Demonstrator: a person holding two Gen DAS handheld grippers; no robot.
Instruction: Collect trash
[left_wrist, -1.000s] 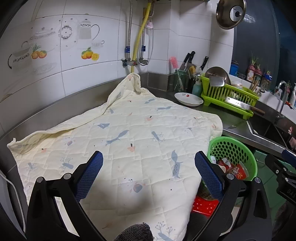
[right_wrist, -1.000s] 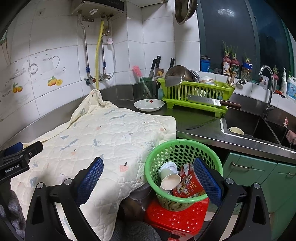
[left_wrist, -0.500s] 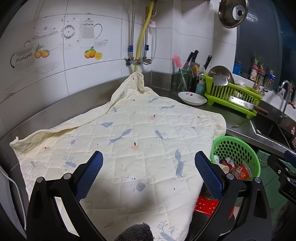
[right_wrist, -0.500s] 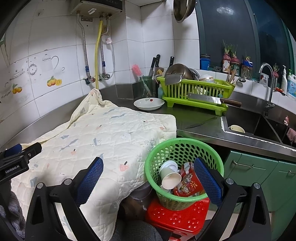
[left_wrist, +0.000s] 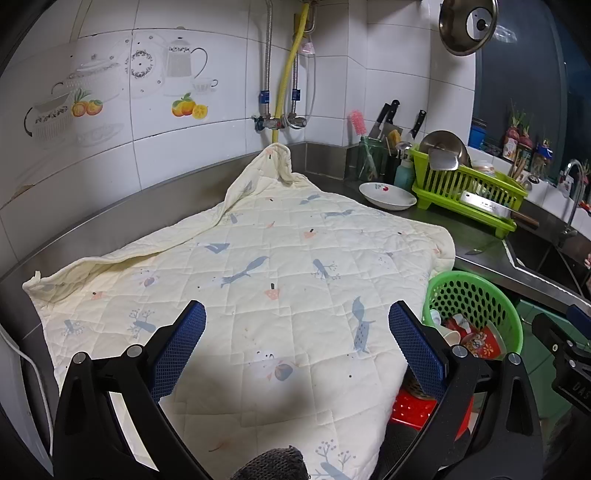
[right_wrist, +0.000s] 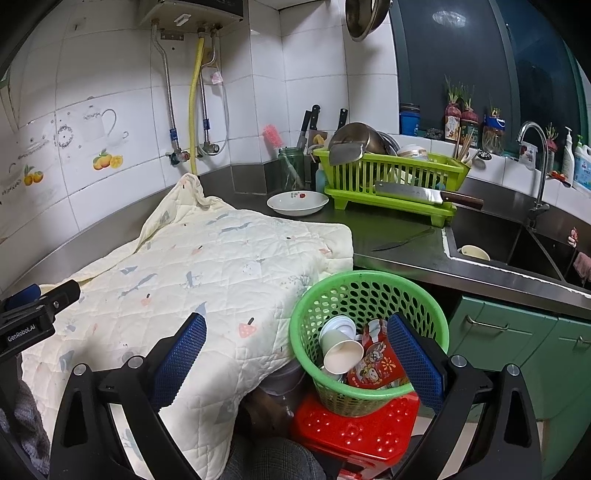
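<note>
A green perforated basket (right_wrist: 369, 291) (left_wrist: 476, 295) stands on a red plastic stool (right_wrist: 354, 432) beside the counter. In it lie white paper cups (right_wrist: 341, 347) and a red printed wrapper (right_wrist: 376, 363). My right gripper (right_wrist: 295, 354) is open, its blue pads spread over the basket's near rim and the quilt's hanging edge, holding nothing. My left gripper (left_wrist: 297, 343) is open above the cream quilted cloth (left_wrist: 240, 280) that covers the counter. No loose trash shows on the quilt.
A white bowl (right_wrist: 297, 203), a green dish rack (right_wrist: 391, 177) with a cleaver (right_wrist: 424, 195), a knife block and a jar line the back. A small knife (right_wrist: 402, 240) lies on the steel counter. The sink (right_wrist: 502, 243) holds a cup. Green cabinets (right_wrist: 517, 343) stand below.
Both grippers have drifted slightly, so the views shift a little. Both stay open and hold nothing. The basket and its trash have not moved.
</note>
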